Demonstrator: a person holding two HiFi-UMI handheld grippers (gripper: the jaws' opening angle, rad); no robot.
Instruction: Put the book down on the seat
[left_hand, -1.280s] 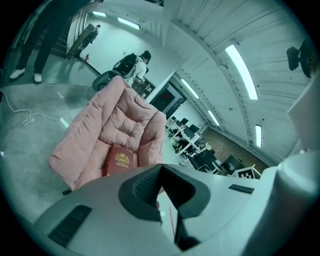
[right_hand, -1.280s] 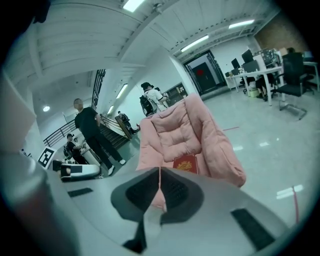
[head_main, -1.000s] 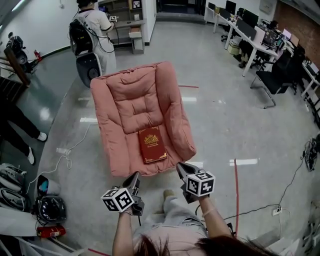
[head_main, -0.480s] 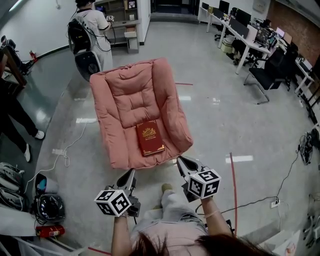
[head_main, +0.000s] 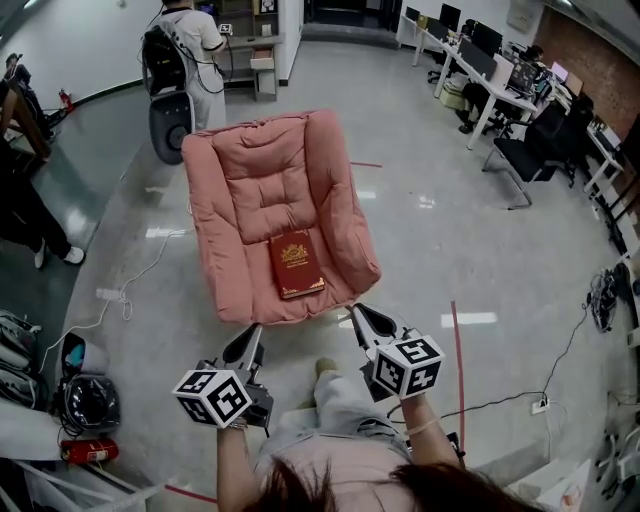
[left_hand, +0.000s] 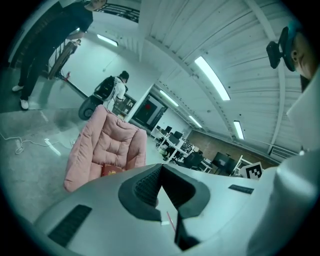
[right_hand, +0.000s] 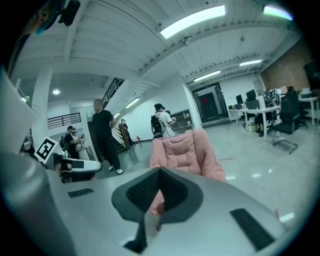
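A dark red book (head_main: 296, 264) with a gold crest lies flat on the seat of a pink cushioned armchair (head_main: 262, 170). In the left gripper view the armchair (left_hand: 102, 146) stands ahead at the left, with the book (left_hand: 113, 170) showing on its seat. The right gripper view shows the armchair (right_hand: 187, 152) straight ahead. My left gripper (head_main: 251, 342) hovers just in front of the chair's front edge, shut and empty. To its right my right gripper (head_main: 357, 316) is also shut and empty, near the chair's front right corner. Both are clear of the book.
The floor is glossy grey concrete. A person with a backpack (head_main: 180, 55) stands behind the chair by a shelf. Desks and office chairs (head_main: 520, 110) line the far right. Bags and a helmet (head_main: 75, 400) lie at the lower left. A cable (head_main: 130, 290) runs across the floor.
Both grippers have drawn back a little from the chair. The chair and book sit higher in the head view. The book has not moved on the seat.
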